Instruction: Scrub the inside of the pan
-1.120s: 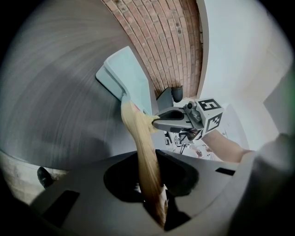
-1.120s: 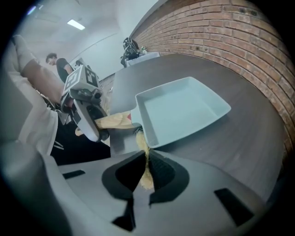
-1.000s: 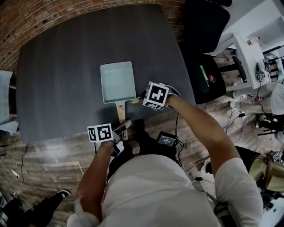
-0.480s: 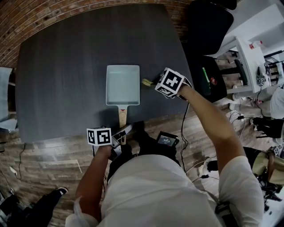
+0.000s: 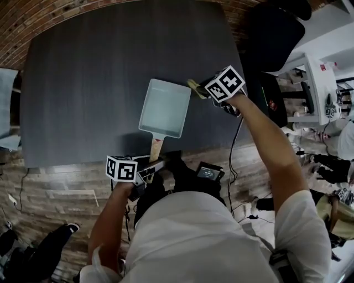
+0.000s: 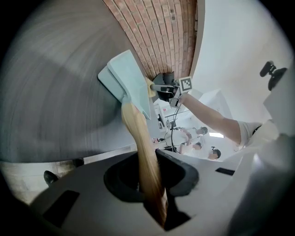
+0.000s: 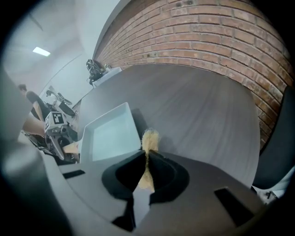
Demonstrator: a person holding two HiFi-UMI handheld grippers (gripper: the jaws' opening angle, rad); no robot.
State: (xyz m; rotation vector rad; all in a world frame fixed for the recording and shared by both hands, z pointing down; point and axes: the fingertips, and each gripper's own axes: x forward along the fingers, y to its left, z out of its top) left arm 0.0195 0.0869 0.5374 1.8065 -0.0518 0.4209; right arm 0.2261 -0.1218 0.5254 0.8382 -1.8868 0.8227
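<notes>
A dark surface (image 5: 83, 83) below a brick wall (image 5: 66, 10) fills the upper frame. The pan (image 5: 165, 108) is mid-frame, its handle (image 5: 155, 148) clamped in the left claw (image 5: 150, 167). The right claw (image 5: 202, 90) pinches a sponge (image 5: 194, 85) at the pan's right rim. Hard scrubbing could twist the handle loose.

Dark grey wood-grain table (image 5: 83, 83) across the middle, rounded at its far corners. Red brick wall (image 5: 33, 16) curving behind it at the far left. Pale plank floor (image 5: 61, 193) along the near edge. Black office chair (image 5: 274, 33) just beyond the far right corner. White desk (image 5: 310, 72) farther right, cluttered with small items too tiny to name. Dark shoe (image 5: 71, 227) on the floor, near left. Bright ceiling light panel (image 7: 41, 51) overhead.
</notes>
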